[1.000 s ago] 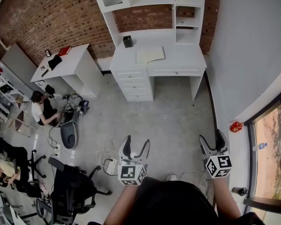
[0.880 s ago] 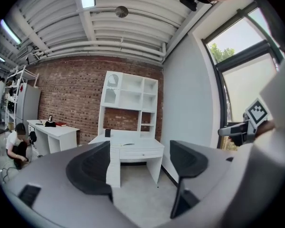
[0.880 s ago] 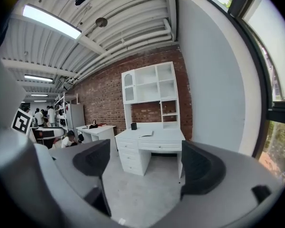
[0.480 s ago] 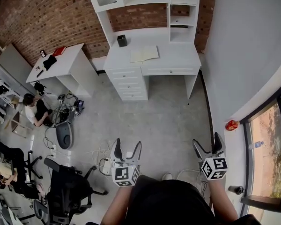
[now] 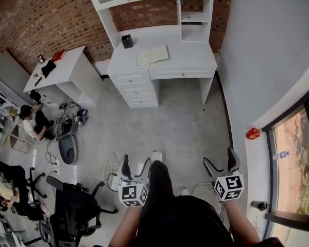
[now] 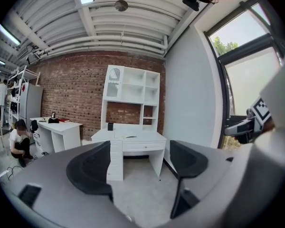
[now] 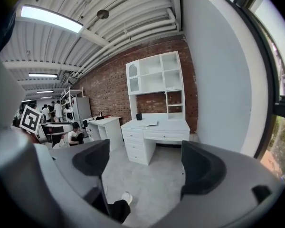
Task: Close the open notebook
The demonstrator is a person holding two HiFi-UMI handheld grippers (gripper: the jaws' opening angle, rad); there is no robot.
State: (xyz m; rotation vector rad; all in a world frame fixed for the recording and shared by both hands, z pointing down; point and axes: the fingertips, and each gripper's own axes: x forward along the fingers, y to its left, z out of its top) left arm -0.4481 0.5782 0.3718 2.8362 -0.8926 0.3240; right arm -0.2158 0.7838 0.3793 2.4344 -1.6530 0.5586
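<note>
- Far left: a white table stands against the brick wall; a person sits on the floor near it; a black chair stands closer in.
- Left gripper: held low over the grey floor; its jaws are spread wide, having just been opening, with nothing between them; its own view shows only far-off desk drawers and floor through the gap.
- Leg: the wearer's dark leg and white shoe reach forward between the two grippers.
- Notebook: lies open and flat on the white desk, over the drawer side, just right of a black cup; it is well apart from both grippers, across the open floor ahead of them; in the head view it sits above the space between them, nearer the left gripper's line.
- Right gripper: held low near the pale wall; its jaws are also spread wide, having just been opening, and grip nothing; its own view shows the desk and notebook far beyond the gap.
- Far right: a window.
</note>
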